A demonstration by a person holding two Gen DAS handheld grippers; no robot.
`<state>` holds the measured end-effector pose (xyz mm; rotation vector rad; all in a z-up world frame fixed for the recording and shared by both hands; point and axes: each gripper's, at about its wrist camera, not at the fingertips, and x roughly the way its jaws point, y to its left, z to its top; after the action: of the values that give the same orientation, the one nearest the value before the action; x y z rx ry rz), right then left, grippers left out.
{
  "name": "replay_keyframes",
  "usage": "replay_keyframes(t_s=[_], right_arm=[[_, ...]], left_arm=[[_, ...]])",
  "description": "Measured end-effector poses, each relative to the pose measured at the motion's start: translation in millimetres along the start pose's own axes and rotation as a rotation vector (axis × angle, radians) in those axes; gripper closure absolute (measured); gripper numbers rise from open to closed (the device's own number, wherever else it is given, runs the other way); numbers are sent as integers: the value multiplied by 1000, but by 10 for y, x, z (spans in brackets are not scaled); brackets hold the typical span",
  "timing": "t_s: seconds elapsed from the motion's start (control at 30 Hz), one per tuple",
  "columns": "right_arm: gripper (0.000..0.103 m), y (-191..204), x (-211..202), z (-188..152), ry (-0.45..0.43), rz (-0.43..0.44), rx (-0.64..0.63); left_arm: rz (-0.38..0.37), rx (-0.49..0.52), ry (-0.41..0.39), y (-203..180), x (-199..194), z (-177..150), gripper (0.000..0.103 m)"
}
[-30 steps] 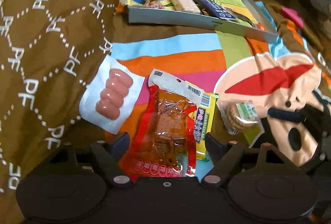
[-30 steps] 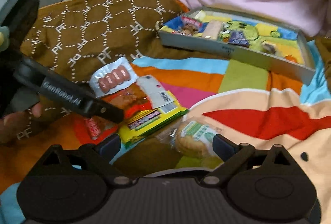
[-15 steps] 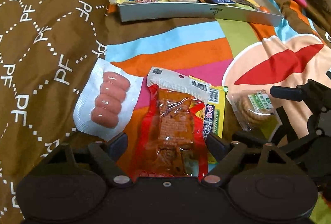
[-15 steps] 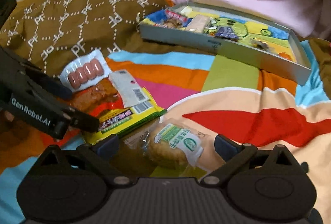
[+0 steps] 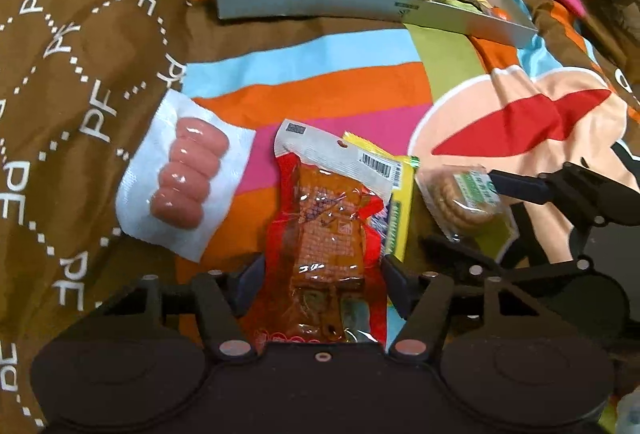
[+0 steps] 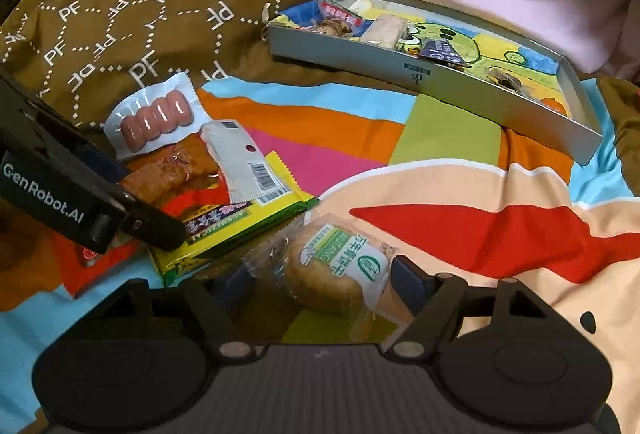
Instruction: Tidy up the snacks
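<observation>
Both grippers' fingers had just been closing, the left gripper (image 5: pixel 322 284) narrow round the red snack pack (image 5: pixel 326 254) & the right gripper (image 6: pixel 320 284) round the cookie pack (image 6: pixel 340 270), both on the bed w/ the tray (image 6: pixel 432 81) at its far edge, so slippery wrappers might've slid out.

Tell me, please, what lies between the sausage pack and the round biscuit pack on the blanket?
In the left wrist view, the red snack pouch and the yellow packet beneath it lie between the sausage pack and the biscuit pack.
</observation>
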<state>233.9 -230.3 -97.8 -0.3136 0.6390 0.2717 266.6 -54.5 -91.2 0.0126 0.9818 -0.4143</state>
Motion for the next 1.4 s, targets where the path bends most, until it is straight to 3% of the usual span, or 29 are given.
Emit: replay_keyframes(t_s=[0.1,0.2,0.37,0.73,1.0,1.3,1.4], right_arm=[[24,-1,-26,-5,5,7,2],[11,-37,-14,-12,10,-8,21],[10,-147,39,-41,9,11,80],[32,-100,59,-24,-16,38,54],[38,-110,-19,-35,-2,29,82],[18,-161,-37,-2,-34,74,156],[17,-145,61,18,-27,66,153]], left_arm=[[-6,-13,18,-10,-14,-14,37],[12,-4,21,-15,-10,-18,34],[0,-37,34,45,15,10,32],[-14,-31,56,31,31,28,40],[-66,-77,108,23,-37,-12,50],[2,-93,88,46,-62,-2,51],[16,-89,82,47,-42,12,51]])
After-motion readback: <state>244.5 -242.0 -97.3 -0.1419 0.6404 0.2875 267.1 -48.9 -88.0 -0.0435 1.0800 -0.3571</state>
